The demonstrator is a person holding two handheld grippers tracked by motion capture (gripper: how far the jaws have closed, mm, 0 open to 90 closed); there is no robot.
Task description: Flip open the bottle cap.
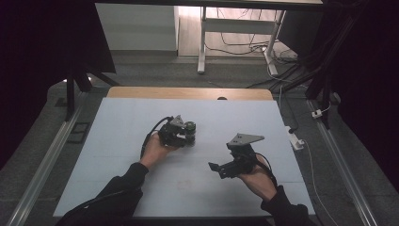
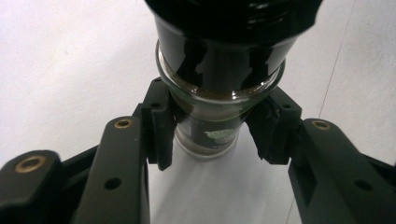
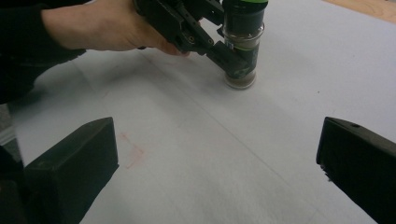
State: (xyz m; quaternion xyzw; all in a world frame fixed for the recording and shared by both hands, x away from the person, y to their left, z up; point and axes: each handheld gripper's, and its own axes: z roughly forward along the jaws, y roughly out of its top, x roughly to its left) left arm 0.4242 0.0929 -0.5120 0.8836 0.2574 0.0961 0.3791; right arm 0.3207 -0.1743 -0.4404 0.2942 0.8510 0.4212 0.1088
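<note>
White sheeting covers the tabletop (image 1: 117,141). Left tool (image 1: 187,136) grips a small glass jar (image 3: 240,46) — dark cap, brownish contents — standing upright on the sheet near the middle. Right tool (image 1: 217,168) hangs well apart — jaws spread wide, holding nothing.

Both grippers, left (image 1: 184,135) and right (image 1: 221,168), are black with grey three-cornered plates on top. Brass screws stud the left jaws. Black cables trail. The sleeves (image 1: 123,184) are dark.
</note>
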